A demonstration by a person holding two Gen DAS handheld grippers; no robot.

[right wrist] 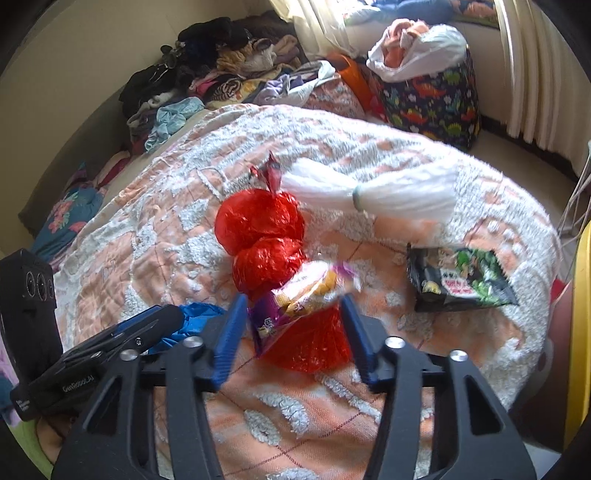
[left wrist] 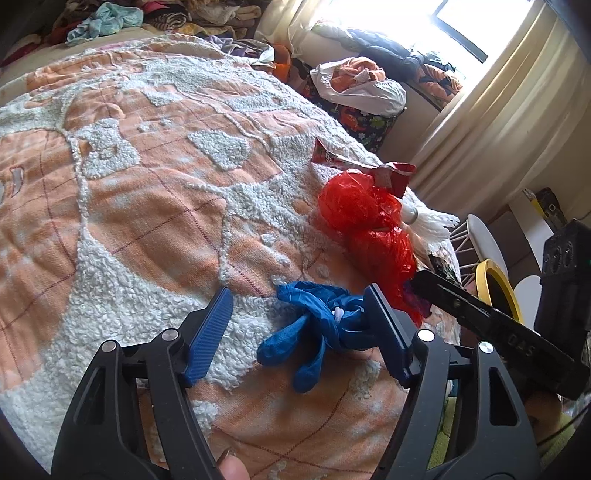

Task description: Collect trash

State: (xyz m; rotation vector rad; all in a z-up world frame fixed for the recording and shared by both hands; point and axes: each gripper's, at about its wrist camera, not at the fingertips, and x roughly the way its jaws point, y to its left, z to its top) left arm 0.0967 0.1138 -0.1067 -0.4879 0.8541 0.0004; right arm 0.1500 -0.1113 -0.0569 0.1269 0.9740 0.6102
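Two grippers over trash on the bed

Left gripper (left wrist: 301,317) released, straddling a blue glove (left wrist: 314,332) on the blanket (left wrist: 147,206); right gripper (right wrist: 293,325) released around a snack wrapper (right wrist: 295,299), red bag (right wrist: 262,229) at 12 o'clock.

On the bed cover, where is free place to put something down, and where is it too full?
Free: the wide stretch of bed cover between the clothes pile and the blue glove. Crowded: around the red bag, white yarn bundle, purple wrapper and black packet.
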